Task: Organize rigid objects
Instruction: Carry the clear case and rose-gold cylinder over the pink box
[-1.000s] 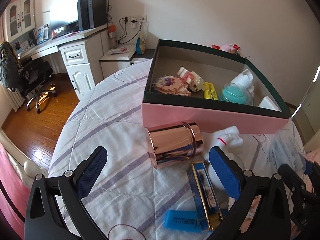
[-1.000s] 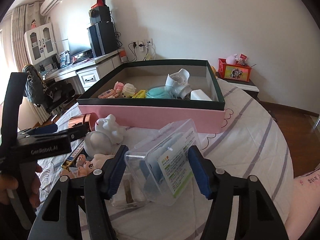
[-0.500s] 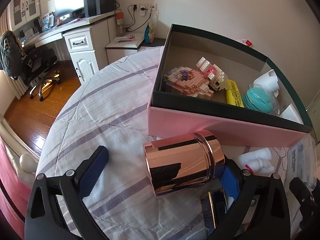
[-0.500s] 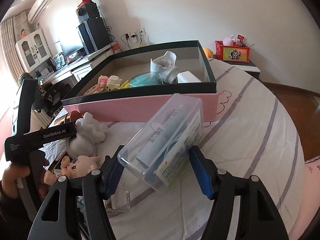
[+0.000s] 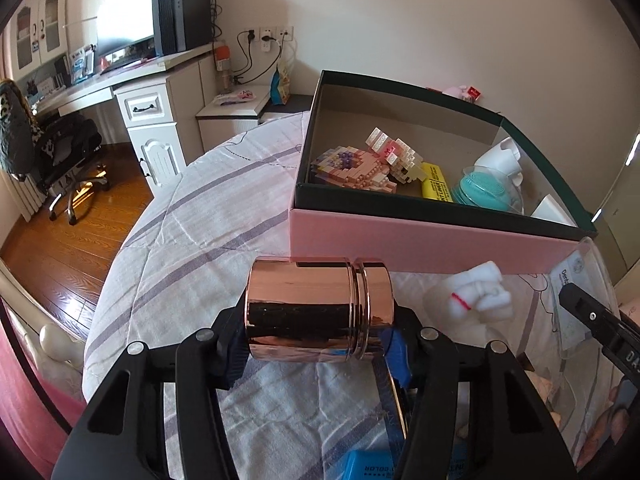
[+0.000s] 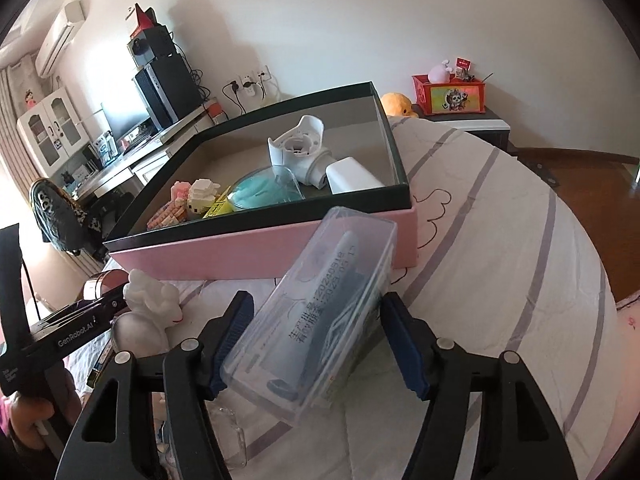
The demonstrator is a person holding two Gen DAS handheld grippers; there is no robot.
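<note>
A shiny rose-gold canister (image 5: 316, 312) lies on its side on the striped bedsheet, just in front of the pink box (image 5: 400, 240). My left gripper (image 5: 318, 340) has its jaws closing on it, and the blue pads press on both ends. In the right wrist view my right gripper (image 6: 316, 308) is shut on a clear plastic case (image 6: 320, 320) with a tube inside. The case is tilted, and its far end points at the pink box (image 6: 240, 252). A white animal figurine (image 6: 148, 316) stands to its left.
The box holds a brick model (image 5: 360, 164), a yellow highlighter (image 5: 436, 186), a teal brush (image 5: 484, 192) and a white device (image 6: 300, 148). A blue-and-gold flat case (image 5: 390, 400) and a blue item (image 5: 368, 468) lie near my left gripper. The bed edge drops to wooden floor on the left.
My left gripper moved in around the canister and its jaws went from wide open to pressing on both ends. The right gripper rolled, tilting the clear case, and came nearer the box.
</note>
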